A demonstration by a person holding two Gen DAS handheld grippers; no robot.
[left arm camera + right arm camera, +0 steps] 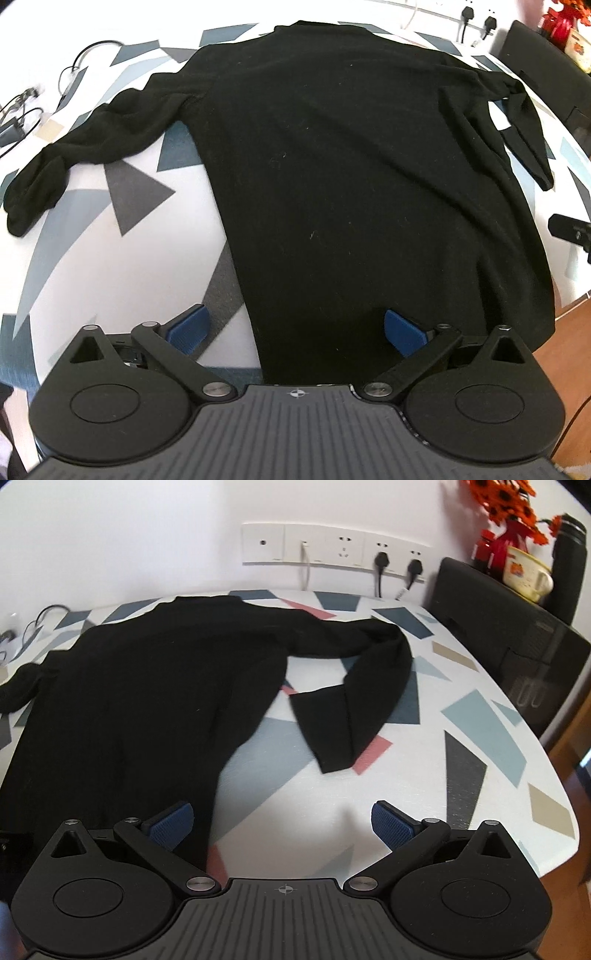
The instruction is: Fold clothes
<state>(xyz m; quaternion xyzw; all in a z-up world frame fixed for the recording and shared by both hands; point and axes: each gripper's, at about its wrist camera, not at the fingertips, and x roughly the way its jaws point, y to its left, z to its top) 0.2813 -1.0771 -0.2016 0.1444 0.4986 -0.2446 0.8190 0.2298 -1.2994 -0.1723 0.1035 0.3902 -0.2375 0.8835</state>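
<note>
A black sweater is lying flat, hem towards both grippers, collar away. The left gripper is hovering wide open over the hem; the right gripper, also wide, is sitting just off the sweater's right edge

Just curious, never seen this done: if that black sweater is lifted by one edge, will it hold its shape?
Probably not. The black sweater lies limp on the table, and its sleeve is already bent double, so it would likely sag. It looks light, and likely to drag rather than slide neatly.
</note>
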